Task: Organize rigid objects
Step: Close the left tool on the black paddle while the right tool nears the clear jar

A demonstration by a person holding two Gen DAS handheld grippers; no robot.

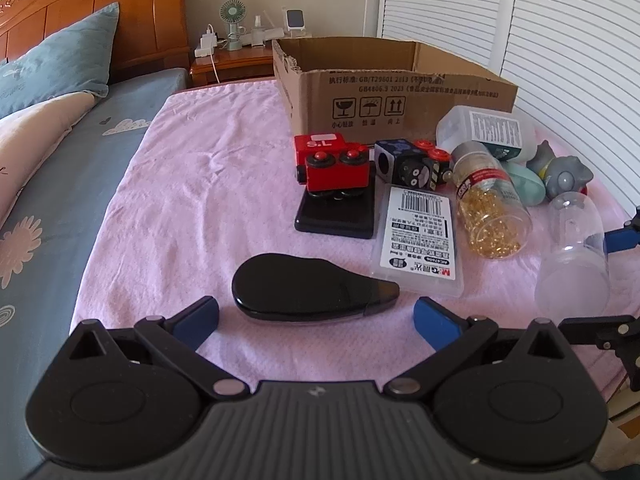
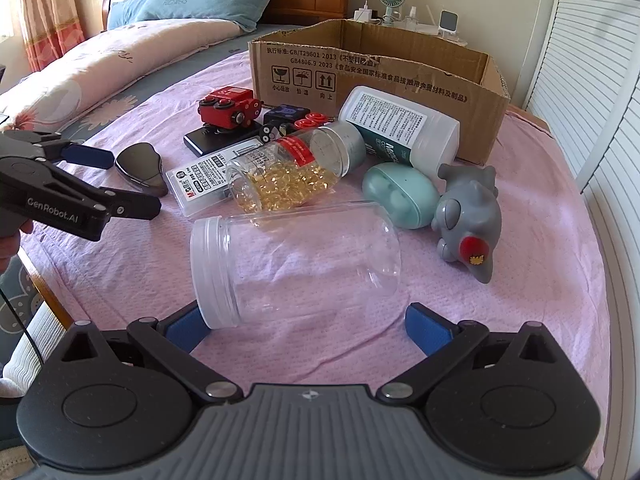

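From the left wrist camera we see our left gripper [image 1: 316, 316] spread wide and holding nothing, its blue pads either side of a glossy black teardrop-shaped case [image 1: 304, 286] lying flat on the pink textured cloth [image 1: 192, 216]. Beyond it lie a clear flat plastic box with a barcode label [image 1: 420, 236], a red wooden toy train [image 1: 332, 164] standing on a black slab [image 1: 336, 218], and an open brown cardboard box [image 1: 396, 84] at the far edge. From the right wrist camera our right gripper [image 2: 306, 330] is likewise released, its pads flanking an empty clear plastic jar with a white screw neck [image 2: 296, 260] lying on its side. Just behind it lies a clear bottle of golden capsules [image 2: 296, 170], also on its side, with a mint-green oval case [image 2: 400, 194] and a grey toy animal figure [image 2: 468, 216] to the right.
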